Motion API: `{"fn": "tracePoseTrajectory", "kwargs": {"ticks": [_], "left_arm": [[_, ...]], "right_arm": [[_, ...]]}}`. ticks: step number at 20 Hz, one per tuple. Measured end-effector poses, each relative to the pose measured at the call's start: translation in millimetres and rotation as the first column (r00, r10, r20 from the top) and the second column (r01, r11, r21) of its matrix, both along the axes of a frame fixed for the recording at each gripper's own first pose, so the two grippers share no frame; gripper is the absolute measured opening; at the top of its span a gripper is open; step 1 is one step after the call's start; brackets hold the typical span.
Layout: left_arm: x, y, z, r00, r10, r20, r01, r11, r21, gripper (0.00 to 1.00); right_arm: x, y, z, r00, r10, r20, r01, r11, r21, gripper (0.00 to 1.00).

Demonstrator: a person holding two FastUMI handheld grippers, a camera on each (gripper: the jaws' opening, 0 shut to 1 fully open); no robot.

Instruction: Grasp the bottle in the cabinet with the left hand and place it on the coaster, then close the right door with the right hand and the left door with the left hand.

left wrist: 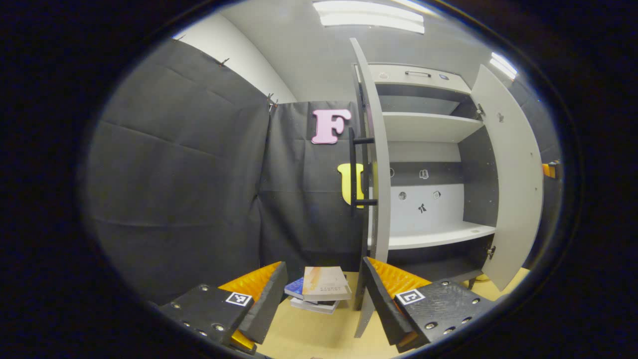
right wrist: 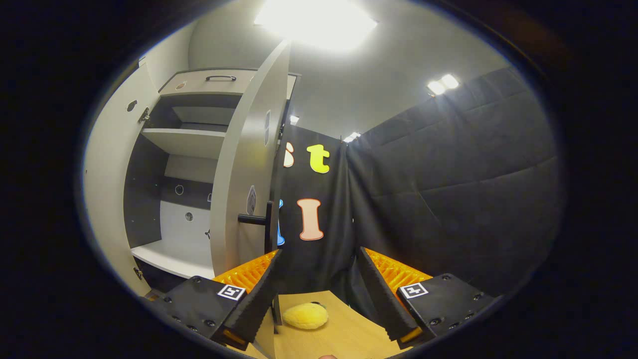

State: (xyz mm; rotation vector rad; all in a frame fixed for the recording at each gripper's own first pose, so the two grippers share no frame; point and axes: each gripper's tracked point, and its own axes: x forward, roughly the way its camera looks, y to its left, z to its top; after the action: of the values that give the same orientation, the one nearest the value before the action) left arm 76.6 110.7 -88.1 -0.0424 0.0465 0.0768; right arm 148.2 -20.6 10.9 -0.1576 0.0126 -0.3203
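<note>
Bottle not found on the cabinet point(left wrist: 428, 234) shelves; whereabouts can't tell. Both doors, left point(left wrist: 371, 149) and right point(right wrist: 249, 164), stand open. Left tongs point(left wrist: 324, 304) and right tongs point(right wrist: 319, 294) gape apart, empty; likely the door-closing step, right door next.

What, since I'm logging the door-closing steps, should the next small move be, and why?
Probably ease the right gripper left against the right door and begin pushing it shut: that door stands wide open, its handle just ahead, and the gripper is open and empty.
</note>
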Motion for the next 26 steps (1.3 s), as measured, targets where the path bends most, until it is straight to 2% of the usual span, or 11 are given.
{"fn": "tracePoseTrajectory", "kwargs": {"ticks": [4,7,8,10,11,14,15,16,21,24,26], "left_arm": [[6.5,8.3,-3.6,1.000,-0.017,-0.004,0.017,1.000,-0.008,0.96],[12.7,11.8,-4.5,1.000,-0.021,-0.002,0.021,1.000,-0.004,0.96],[13.7,12.6,-4.7,1.000,-0.023,-0.002,0.023,1.000,-0.003,0.88],[15.2,17.0,-2.6,1.000,-0.023,0.001,0.023,1.000,0.000,0.96],[14.4,18.7,-1.7,1.000,-0.022,0.005,0.022,1.000,0.000,0.88],[13.2,25.1,-2.9,1.000,-0.016,0.001,0.016,1.000,0.001,0.88],[13.3,26.4,-3.5,1.000,-0.013,-0.001,0.013,1.000,0.001,0.81],[13.6,28.3,-2.9,1.000,-0.011,-0.003,0.011,1.000,0.001,0.88],[16.4,34.4,3.0,1.000,-0.007,-0.004,0.007,1.000,0.002,0.85],[23.1,35.9,16.6,1.000,-0.015,0.005,0.015,1.000,0.004,0.96],[32.1,37.1,29.7,1.000,-0.026,0.014,0.026,1.000,0.000,0.89]], "right_arm": [[1.4,19.3,-1.1,1.000,0.016,0.008,-0.016,1.000,0.000,0.91],[3.4,35.2,-3.0,0.999,0.044,0.012,-0.044,0.999,0.008,0.96],[5.5,42.2,-3.4,0.998,0.059,0.014,-0.059,0.998,0.010,0.96],[9.8,57.4,-4.0,0.995,0.096,0.015,-0.096,0.995,0.003,0.92],[12.5,64.9,-5.0,0.993,0.115,0.014,-0.115,0.993,-0.005,0.92],[22.5,89.4,-6.6,0.984,0.175,0.014,-0.175,0.984,-0.014,0.96],[26.1,97.2,-7.5,0.981,0.194,0.013,-0.194,0.981,-0.015,0.96],[30.6,103.1,-7.9,0.979,0.202,0.015,-0.202,0.979,-0.019,0.92],[35.1,116.0,-9.5,0.975,0.223,0.021,-0.223,0.975,-0.007,0.96],[29.0,112.3,-10.7,0.975,0.222,0.022,-0.222,0.975,0.004,0.99],[22.0,107.1,-13.6,0.975,0.221,0.020,-0.221,0.975,0.008,0.99]]}}
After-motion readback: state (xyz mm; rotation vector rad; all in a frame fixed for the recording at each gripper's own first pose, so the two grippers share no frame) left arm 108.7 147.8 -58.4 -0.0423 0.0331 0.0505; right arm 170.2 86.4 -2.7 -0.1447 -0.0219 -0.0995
